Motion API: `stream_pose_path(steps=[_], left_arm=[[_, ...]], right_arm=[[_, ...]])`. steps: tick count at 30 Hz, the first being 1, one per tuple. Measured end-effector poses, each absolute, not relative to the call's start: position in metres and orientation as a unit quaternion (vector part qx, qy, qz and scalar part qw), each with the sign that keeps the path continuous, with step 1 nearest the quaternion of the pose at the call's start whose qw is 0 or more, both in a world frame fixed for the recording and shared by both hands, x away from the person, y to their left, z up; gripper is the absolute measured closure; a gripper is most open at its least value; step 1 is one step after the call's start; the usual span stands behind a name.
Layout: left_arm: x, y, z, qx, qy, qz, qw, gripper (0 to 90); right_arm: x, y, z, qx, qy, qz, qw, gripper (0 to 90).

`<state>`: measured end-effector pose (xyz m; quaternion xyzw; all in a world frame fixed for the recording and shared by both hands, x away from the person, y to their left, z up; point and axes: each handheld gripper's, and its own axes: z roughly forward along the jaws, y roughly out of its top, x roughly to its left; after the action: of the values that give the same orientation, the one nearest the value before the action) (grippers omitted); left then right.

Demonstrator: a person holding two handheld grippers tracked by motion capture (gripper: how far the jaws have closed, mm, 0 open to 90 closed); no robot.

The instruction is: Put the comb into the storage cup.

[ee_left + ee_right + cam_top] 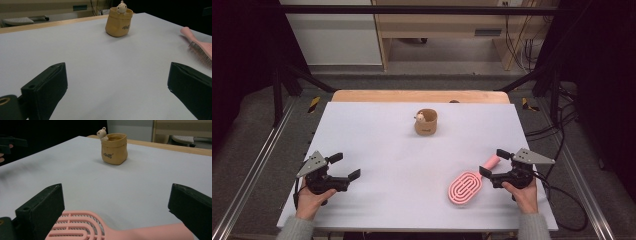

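Note:
A pink hairbrush (pixel 467 185) lies flat at the table's front right, its handle pointing toward the far right. My right gripper (pixel 493 162) stands open around the handle, jaws wide apart on either side; in the right gripper view the hairbrush (pixel 110 228) lies low between the jaws, untouched by the pads. A tan pouch-shaped cup (pixel 426 122) with a small bear figure on its rim stands at the table's middle back. My left gripper (pixel 344 166) is open at the front left over bare table, nothing between its jaws.
The white table top (pixel 377 145) has a wooden strip along its far edge. Dark frame rails run down both sides, and cables trail on the floor at the right. The cup (pixel 118 22) and the brush's bristles (pixel 201 51) show ahead in the left gripper view.

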<state>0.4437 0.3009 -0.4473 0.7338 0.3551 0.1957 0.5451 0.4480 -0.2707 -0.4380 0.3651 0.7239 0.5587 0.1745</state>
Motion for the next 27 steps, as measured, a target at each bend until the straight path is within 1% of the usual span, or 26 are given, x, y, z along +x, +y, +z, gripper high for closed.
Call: stream_pose_path(steps=[6, 14, 15, 16, 21, 24, 25, 26, 27], left_arm=[[0.444, 0.301, -0.448, 0.735, 0.356, 0.197, 0.543, 2.6], [0.444, 0.301, -0.449, 0.738, 0.355, 0.198, 0.539, 2.6], [0.444, 0.301, -0.449, 0.738, 0.356, 0.198, 0.539, 2.6], [0.444, 0.301, -0.449, 0.738, 0.356, 0.198, 0.539, 2.6], [0.444, 0.302, -0.449, 0.736, 0.358, 0.198, 0.539, 2.6], [0.444, 0.302, -0.448, 0.736, 0.358, 0.198, 0.539, 2.6], [0.444, 0.302, -0.448, 0.736, 0.358, 0.198, 0.539, 2.6], [0.444, 0.302, -0.449, 0.737, 0.358, 0.197, 0.539, 2.6], [0.445, 0.301, -0.449, 0.738, 0.357, 0.197, 0.538, 2.6]], right_arm=[[0.447, -0.271, -0.437, 0.367, 0.727, 0.555, 0.168, 1.9], [0.444, -0.27, -0.436, 0.364, 0.743, 0.538, 0.164, 8.8], [0.443, -0.269, -0.435, 0.357, 0.747, 0.538, 0.159, 11.1], [0.443, -0.269, -0.435, 0.357, 0.747, 0.538, 0.159, 11.1], [0.439, -0.265, -0.433, 0.345, 0.757, 0.534, 0.149, 18.6], [0.437, -0.265, -0.433, 0.337, 0.762, 0.535, 0.137, 25.5], [0.435, -0.265, -0.433, 0.334, 0.765, 0.536, 0.127, 30.5], [0.435, -0.265, -0.433, 0.334, 0.765, 0.536, 0.127, 30.5], [0.435, -0.265, -0.433, 0.332, 0.767, 0.536, 0.121, 32.7]])
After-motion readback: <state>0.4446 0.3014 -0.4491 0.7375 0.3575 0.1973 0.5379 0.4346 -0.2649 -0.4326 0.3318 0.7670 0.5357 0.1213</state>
